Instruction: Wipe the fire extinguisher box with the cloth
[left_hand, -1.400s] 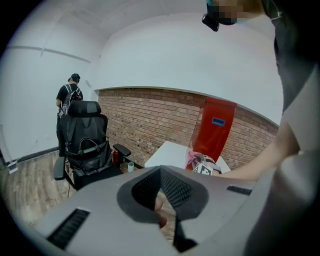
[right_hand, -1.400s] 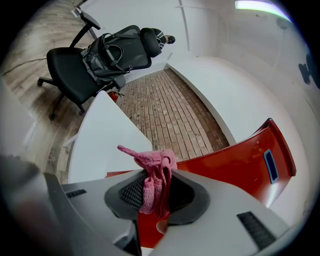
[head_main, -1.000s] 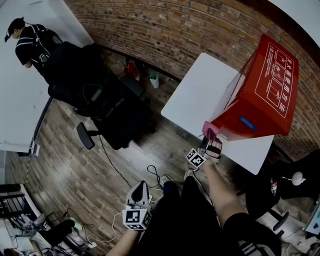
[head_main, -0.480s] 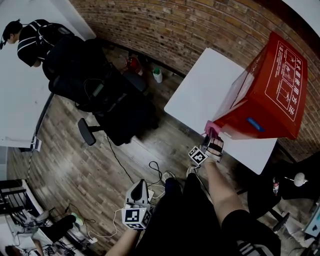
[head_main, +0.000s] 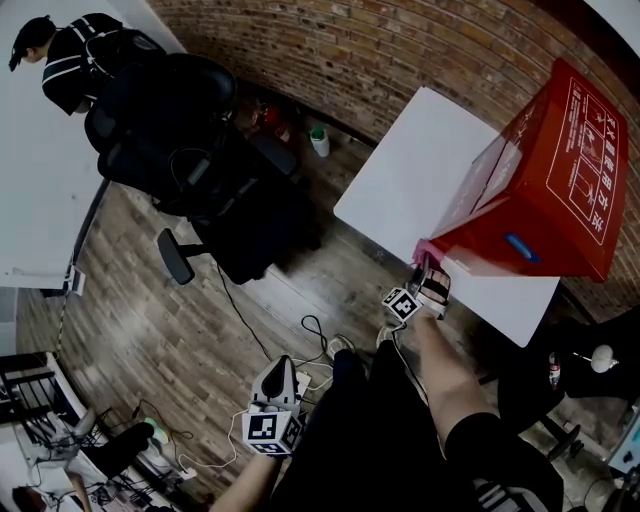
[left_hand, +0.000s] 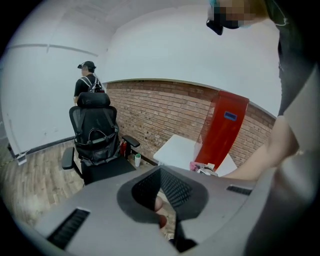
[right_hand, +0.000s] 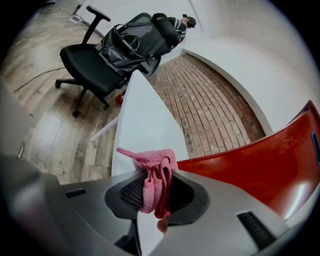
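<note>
Left gripper (head_main: 281, 370) low, jaws together and empty; right gripper (head_main: 428, 272) outstretched, jaws clamped on cloth (right_hand: 155, 182).

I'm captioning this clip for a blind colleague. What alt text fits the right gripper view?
The right gripper holds a bunched pink cloth in its jaws, right beside the red fire extinguisher box on a white table. Beyond are a brick wall, wooden floor and a black office chair.
</note>
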